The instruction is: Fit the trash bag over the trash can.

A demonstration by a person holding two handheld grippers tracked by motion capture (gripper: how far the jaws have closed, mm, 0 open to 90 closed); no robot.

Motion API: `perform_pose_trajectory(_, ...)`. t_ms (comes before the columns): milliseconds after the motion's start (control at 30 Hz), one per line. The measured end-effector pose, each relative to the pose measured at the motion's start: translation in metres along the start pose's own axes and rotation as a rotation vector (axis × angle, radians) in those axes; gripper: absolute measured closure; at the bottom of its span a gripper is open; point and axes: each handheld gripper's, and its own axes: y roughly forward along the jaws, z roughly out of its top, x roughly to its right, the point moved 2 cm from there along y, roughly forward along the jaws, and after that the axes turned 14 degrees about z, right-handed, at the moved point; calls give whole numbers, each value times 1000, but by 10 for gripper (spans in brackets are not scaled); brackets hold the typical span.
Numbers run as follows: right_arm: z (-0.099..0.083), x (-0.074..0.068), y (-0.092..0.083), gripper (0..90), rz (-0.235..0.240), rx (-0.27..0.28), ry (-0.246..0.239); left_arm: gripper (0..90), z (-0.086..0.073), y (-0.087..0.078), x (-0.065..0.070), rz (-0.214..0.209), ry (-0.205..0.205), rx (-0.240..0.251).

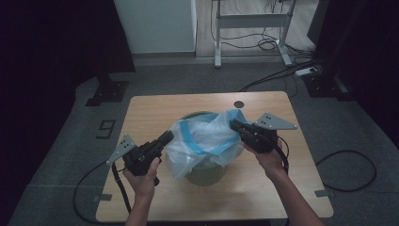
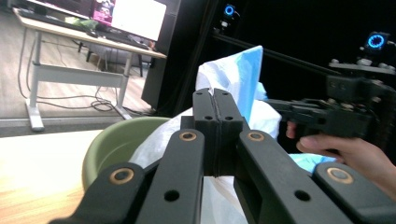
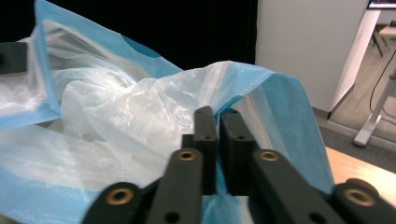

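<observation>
A thin white plastic bag point(image 1: 202, 136) with a blue rim sits in a green round bin point(image 1: 204, 173) at the middle of the wooden table point(image 1: 155, 106). My left gripper point(image 1: 167, 136) is at the bag's left edge, jaws pressed together on the film. In the left gripper view the shut left gripper point(image 2: 215, 107) stands over the bin point(image 2: 116, 140), with the bag point(image 2: 238, 74) rising behind. My right gripper point(image 1: 233, 125) pinches the blue rim on the right side. The right gripper view has the right gripper point(image 3: 217, 121) shut on the bag point(image 3: 116, 107).
A small dark round hole point(image 1: 239, 104) lies in the table near its far edge. Beyond the table are a desk frame point(image 1: 251, 21), floor cables point(image 1: 348, 165) and a black stand base point(image 1: 107, 92). Bare wood lies on both sides of the bin.
</observation>
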Motion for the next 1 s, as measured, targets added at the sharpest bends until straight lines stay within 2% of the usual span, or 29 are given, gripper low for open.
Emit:
perform_pose_trajectory(133,-3,-6,-7,890,19,23,-3,898,-3,-2,-6,20,-16,10)
perform_pose_trajectory(300,-11,-14,-25,891,30,46,-17,898,-6,-7,-12,40,-33,21)
perform_pose_trajectory(533,-25,-16,-48,891,33,56,-8,898,-12,-17,-20,43,-62,31)
perform_pose_trajectory(767,-52,-25,-68,891,50,52,18,898,-24,-33,-26,25,-88,36)
perform_pose_trajectory(1000,-86,-40,-74,891,80,19,51,898,-46,-48,-27,8,-87,9)
